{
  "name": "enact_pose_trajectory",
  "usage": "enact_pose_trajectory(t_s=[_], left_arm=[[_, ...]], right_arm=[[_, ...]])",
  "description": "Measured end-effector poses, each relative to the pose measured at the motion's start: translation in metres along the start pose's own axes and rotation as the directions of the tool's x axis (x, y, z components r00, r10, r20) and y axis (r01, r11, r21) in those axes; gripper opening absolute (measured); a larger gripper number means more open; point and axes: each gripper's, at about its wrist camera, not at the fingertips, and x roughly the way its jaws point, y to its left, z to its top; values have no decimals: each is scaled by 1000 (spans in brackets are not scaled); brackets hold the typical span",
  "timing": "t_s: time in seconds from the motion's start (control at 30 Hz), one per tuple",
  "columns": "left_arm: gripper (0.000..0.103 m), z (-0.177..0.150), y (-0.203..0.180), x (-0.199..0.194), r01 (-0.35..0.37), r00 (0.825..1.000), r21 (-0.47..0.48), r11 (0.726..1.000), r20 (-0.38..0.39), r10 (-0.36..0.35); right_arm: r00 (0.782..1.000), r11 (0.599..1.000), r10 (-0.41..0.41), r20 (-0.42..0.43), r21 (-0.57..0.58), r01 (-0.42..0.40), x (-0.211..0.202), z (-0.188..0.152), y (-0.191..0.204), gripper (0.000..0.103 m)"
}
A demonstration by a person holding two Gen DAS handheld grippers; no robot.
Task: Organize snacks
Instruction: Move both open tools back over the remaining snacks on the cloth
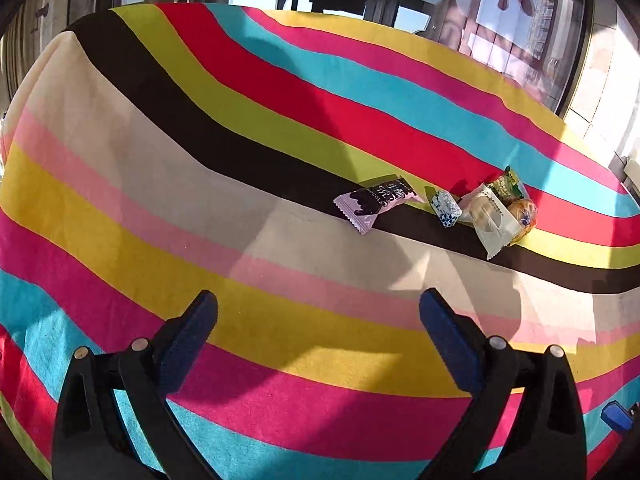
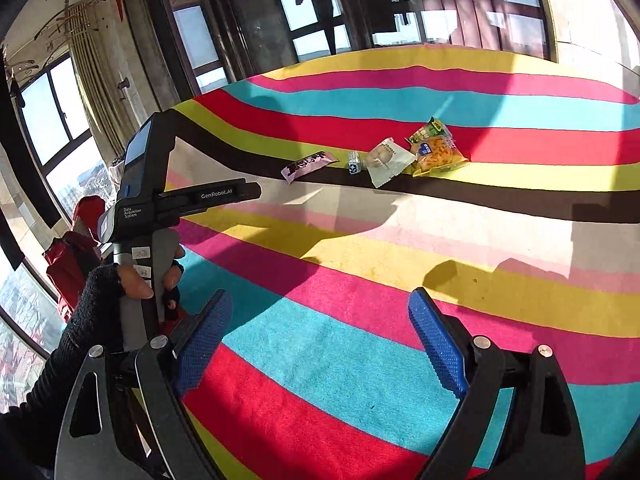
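Nearest, left claw [image 1: 319, 312] spread wide, blue pads [image 1: 188, 336] apart, nothing between them, hovering over the yellow and magenta bands. Right claw [image 2: 320, 312] likewise gaping and empty above the turquoise and magenta bands. Seen from the right wrist, a gloved hand [image 2: 132, 280] gripping the left tool's handle at the near left edge of the counter [image 2: 500, 300]. Under both, a striped cloth [image 1: 120, 160] covering the whole counter, bare and broad between claws and snacks. Farther out, five snacks in one row along the brown stripe, well clear of every edge: one lilac chocolate bar [image 1: 374, 203], one small blue-and-white candy [image 1: 445, 209], one white wrapped pastry [image 1: 491, 220], one orange snack bag [image 2: 436, 156], one green packet [image 2: 430, 130]. Beyond the far edge, windows [image 2: 60, 112].
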Motion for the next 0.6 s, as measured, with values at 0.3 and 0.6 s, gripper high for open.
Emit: enact_pose_trajectory(t_s=[0.3,0.6], left_arm=[[101,-3,34,9,127,991,-191,973,-7,-130],[101,-2,29,10,91,995,-153,984,-24,-95]], right_arm=[[931,919,-363,-23,-173,354,76,47,-61,87],[907,916,-391,-154,-160,368,166,109,-106,87]])
